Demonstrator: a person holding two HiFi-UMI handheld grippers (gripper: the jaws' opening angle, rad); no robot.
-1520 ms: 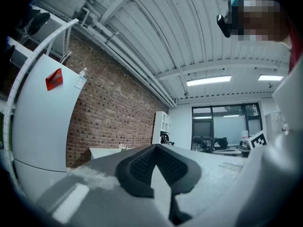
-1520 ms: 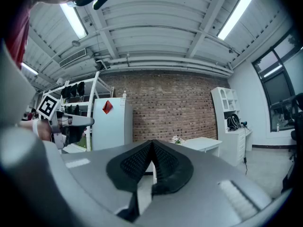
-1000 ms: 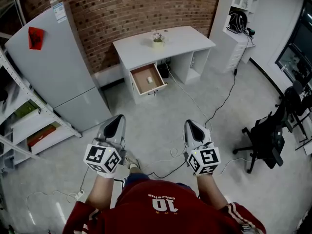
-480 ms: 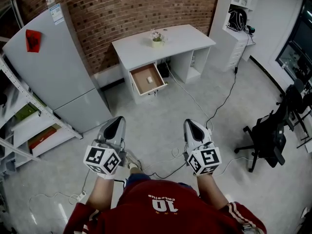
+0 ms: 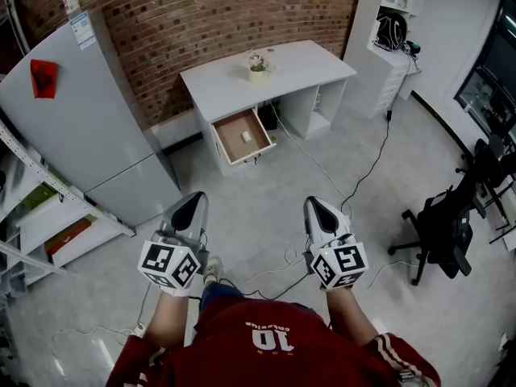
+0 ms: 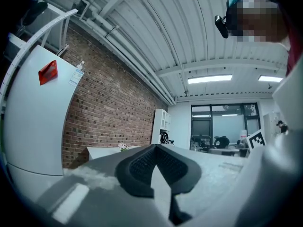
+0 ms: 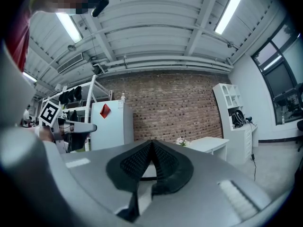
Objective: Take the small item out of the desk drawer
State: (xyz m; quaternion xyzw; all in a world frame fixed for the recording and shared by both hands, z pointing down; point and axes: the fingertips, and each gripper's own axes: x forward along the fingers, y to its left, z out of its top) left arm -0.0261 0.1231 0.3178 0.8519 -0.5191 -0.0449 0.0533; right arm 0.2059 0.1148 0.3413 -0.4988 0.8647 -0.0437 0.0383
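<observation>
A white desk (image 5: 282, 67) stands against the brick wall, far ahead of me. Its left drawer (image 5: 256, 150) is pulled out, brown inside, with a small white item (image 5: 247, 136) lying in it. My left gripper (image 5: 189, 205) and right gripper (image 5: 318, 209) are held side by side at waist height, well short of the desk. Both are shut with nothing between the jaws. In the left gripper view the shut pads (image 6: 156, 164) point toward the desk (image 6: 102, 151). The right gripper view shows its shut pads (image 7: 150, 162) and the desk (image 7: 208, 144) beyond.
A grey fridge (image 5: 89, 111) stands left of the desk, with metal shelving (image 5: 40, 216) further left. A potted plant (image 5: 259, 65) sits on the desktop. Cables (image 5: 355, 176) trail across the floor. A black office chair (image 5: 439, 232) is at the right, white shelves (image 5: 399, 22) at the back right.
The view has shifted slightly: the desk and fridge sit a little further left and lower in the head view. Both grippers hold the same pose, shut.
</observation>
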